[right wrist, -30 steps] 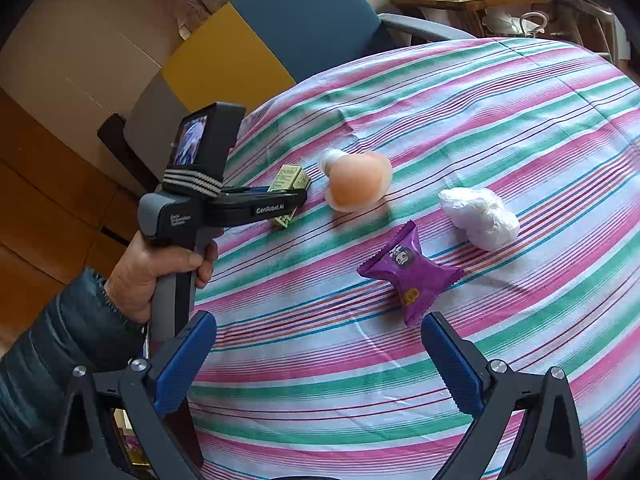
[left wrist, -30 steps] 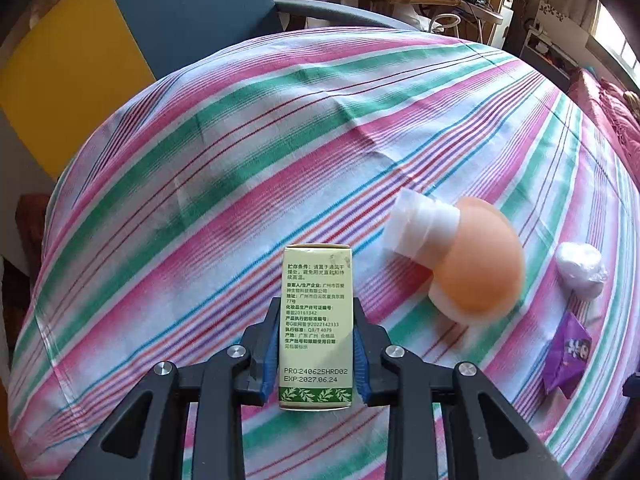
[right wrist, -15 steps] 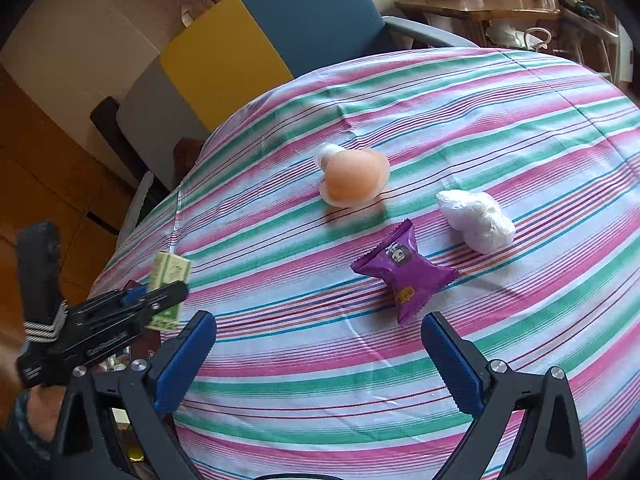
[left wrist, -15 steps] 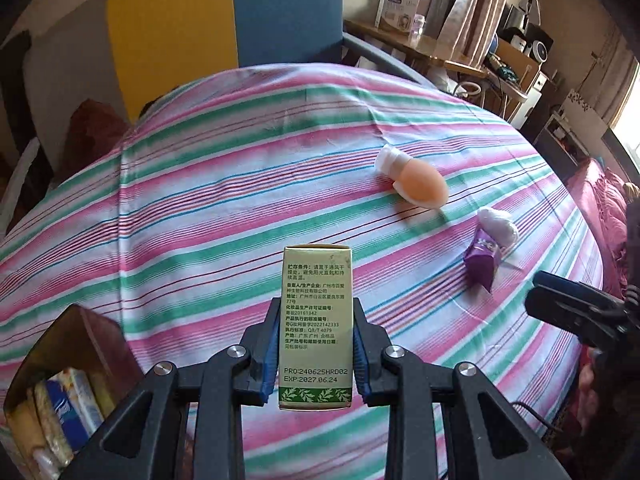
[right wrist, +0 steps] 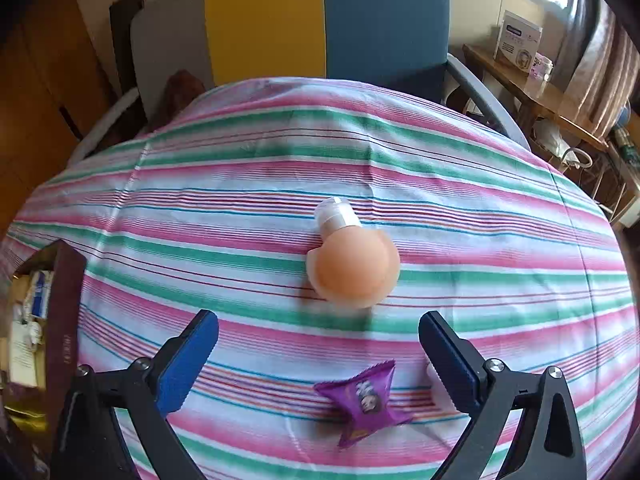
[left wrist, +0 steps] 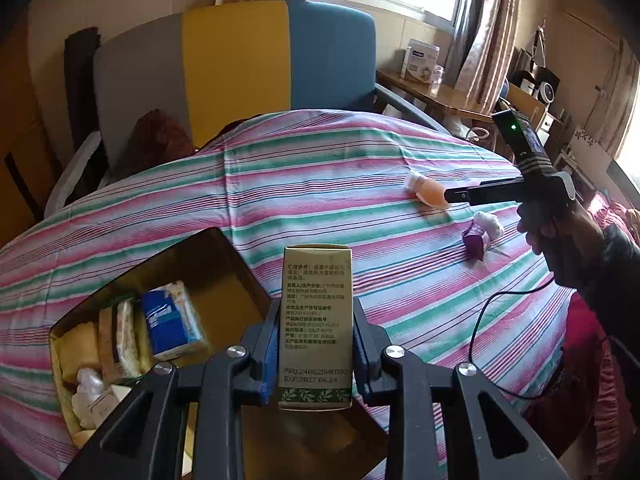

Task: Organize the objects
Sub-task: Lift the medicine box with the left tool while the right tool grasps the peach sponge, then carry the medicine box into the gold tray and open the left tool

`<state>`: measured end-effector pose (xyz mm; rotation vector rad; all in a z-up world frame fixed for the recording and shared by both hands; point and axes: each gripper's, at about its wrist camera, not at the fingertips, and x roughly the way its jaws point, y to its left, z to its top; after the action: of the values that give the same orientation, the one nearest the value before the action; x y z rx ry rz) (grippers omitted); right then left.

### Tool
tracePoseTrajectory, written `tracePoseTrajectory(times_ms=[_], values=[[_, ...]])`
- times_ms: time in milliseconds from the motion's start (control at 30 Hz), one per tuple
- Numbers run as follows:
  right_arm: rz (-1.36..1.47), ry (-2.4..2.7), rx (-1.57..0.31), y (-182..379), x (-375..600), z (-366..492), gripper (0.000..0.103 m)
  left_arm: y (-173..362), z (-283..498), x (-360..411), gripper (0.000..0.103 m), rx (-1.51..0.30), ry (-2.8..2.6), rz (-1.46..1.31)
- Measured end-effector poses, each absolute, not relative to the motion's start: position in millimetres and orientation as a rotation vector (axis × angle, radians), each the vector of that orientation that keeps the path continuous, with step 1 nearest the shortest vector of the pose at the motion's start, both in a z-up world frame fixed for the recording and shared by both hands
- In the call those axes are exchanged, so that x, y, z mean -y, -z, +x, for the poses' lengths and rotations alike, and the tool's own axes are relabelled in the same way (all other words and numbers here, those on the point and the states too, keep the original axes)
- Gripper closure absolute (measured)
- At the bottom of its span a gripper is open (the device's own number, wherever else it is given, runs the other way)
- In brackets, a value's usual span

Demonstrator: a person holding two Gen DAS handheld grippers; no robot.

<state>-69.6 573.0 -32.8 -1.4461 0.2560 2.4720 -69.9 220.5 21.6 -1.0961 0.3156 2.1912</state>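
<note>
While the left gripper (left wrist: 316, 356) clamps its blue pads on the stiff green carton (left wrist: 316, 320), probably to drop it into the open box (left wrist: 236, 264) below on the near left, the right gripper (right wrist: 318, 354), jaws apart, faces the smooth peach bottle (right wrist: 354, 266) and the glossy purple sachet (right wrist: 366, 400) on the striped cloth (right wrist: 240, 184).

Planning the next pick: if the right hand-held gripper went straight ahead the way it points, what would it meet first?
Probably the peach bottle: it lies ahead, centred between the open right hand-held gripper fingers. The purple snack packet lies nearer, seemingly beneath the line; depth is unclear.
</note>
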Motion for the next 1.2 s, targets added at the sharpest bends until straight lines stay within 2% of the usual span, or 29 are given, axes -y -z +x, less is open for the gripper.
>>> tracePoseTrajectory(times_ms=[267, 433, 500, 533, 567, 667, 733, 1000, 1200], values=[[-1.628, -2.348, -0.148, 63, -597, -120, 0.001, -8, -77, -161, 0.073, -0.219, -2.281, -1.206], [-1.676, -2.317, -0.184, 76, -603, -133, 0.002, 2, -80, -146, 0.073, -0.172, -2.303, -1.262], [-1.687, -2.307, -0.185, 81, -603, -135, 0.017, 3, -79, -144, 0.073, -0.170, -2.310, -1.263], [-1.678, -2.295, -0.178, 82, -603, -135, 0.035, 3, -79, -144, 0.073, -0.177, -2.310, -1.262], [-1.667, -2.283, -0.163, 83, -603, -134, 0.040, 4, -78, -145, 0.073, -0.182, -2.314, -1.263], [-1.622, -2.302, -0.190, 77, -600, -126, 0.045, 5, -77, -143, 0.073, -0.173, -2.309, -1.263], [-1.617, -2.344, -0.260, 73, -594, -117, 0.046, 6, -76, -141, 0.073, -0.161, -2.310, -1.268], [-1.625, -2.498, -0.251, 64, -510, -75, 0.047, 1, -66, -118, 0.073, -0.114, -2.337, -1.269], [-1.627, -2.591, -0.232, 63, -445, -47, 0.048, -7, -57, -71, 0.073, -0.044, -2.411, -1.276]])
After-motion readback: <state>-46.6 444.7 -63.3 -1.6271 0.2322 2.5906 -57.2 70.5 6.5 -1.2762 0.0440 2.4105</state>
